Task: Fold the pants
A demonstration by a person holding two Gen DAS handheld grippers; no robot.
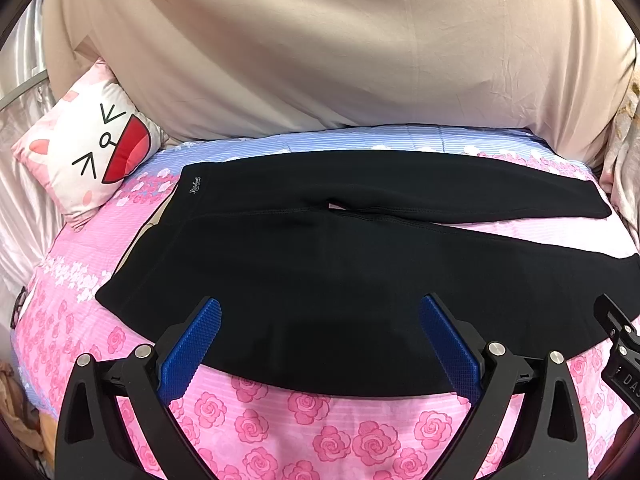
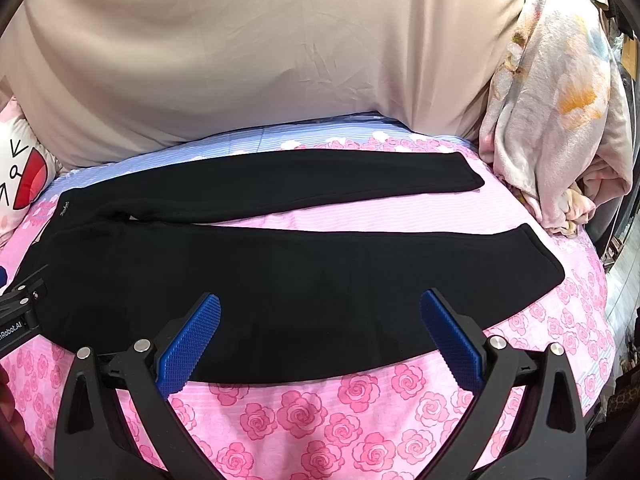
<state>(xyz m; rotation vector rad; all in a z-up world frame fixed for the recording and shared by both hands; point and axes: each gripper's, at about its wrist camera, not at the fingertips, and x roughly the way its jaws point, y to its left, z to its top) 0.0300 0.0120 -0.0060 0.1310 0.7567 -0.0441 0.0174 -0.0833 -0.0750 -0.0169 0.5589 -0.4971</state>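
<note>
Black pants [image 1: 320, 264] lie spread flat on a pink rose-print bedsheet [image 1: 320, 432], waistband to the left, both legs running right with a narrow gap between them. My left gripper [image 1: 320, 312] is open and empty, its blue pads [image 1: 196, 344] over the near edge of the hip part. In the right wrist view the pants [image 2: 280, 272] show both leg ends at the right. My right gripper [image 2: 320, 308] is open and empty over the near leg's front edge. The right gripper's body shows at the left wrist view's right edge [image 1: 620, 344].
A white and pink cartoon-face pillow [image 1: 92, 148] sits at the bed's back left. A beige cover [image 1: 340, 48] rises behind the pants. A bunched floral blanket [image 2: 560, 112] stands at the back right. The bed edge drops off at the right [image 2: 608, 280].
</note>
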